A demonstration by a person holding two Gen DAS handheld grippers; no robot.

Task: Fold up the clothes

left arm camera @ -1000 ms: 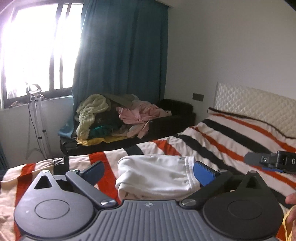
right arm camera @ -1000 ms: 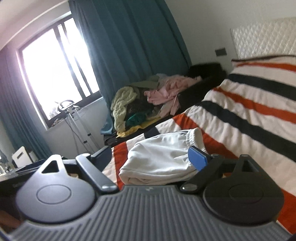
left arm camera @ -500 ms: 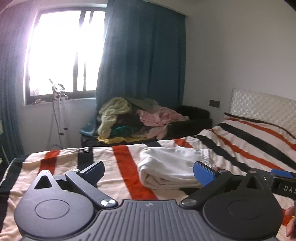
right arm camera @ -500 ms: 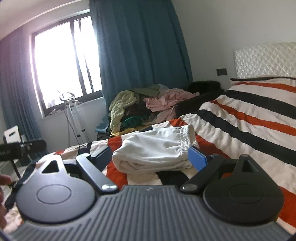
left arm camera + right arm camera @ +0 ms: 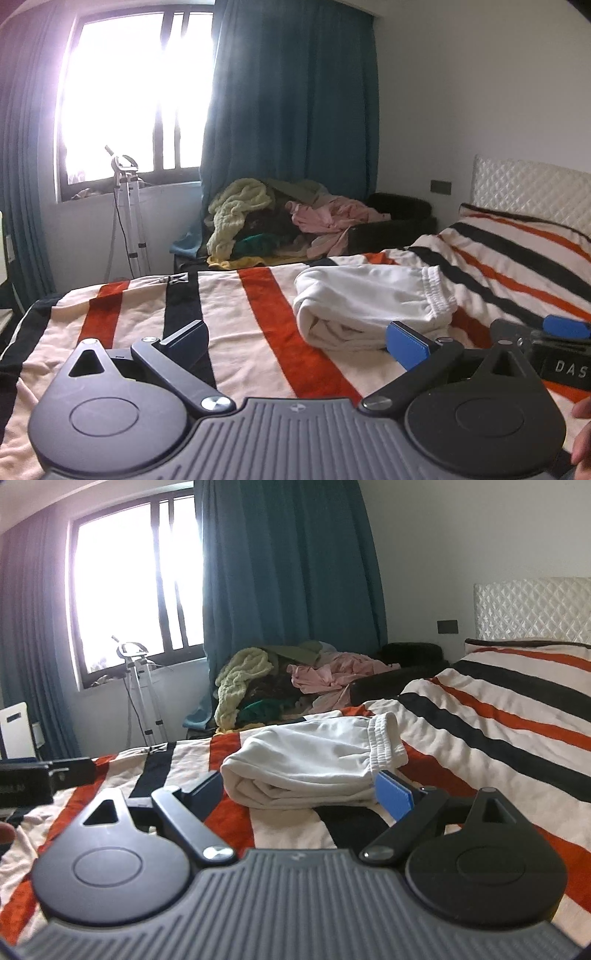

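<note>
Holding left gripper (image 5: pixel 297 341) wide, empty, right gripper (image 5: pixel 299 788) same, we see folded white shorts (image 5: pixel 314 764) just ahead of right gripper, ahead-right of left one, flat on striped bedspread (image 5: pixel 229 332), clothes pile (image 5: pixel 291 679) far beyond.

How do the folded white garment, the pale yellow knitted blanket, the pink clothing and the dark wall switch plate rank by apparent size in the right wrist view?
1. Folded white garment, largest, though nearest the camera.
2. Pale yellow knitted blanket and pink clothing: alike, unranked.
3. Dark wall switch plate, smallest.
</note>
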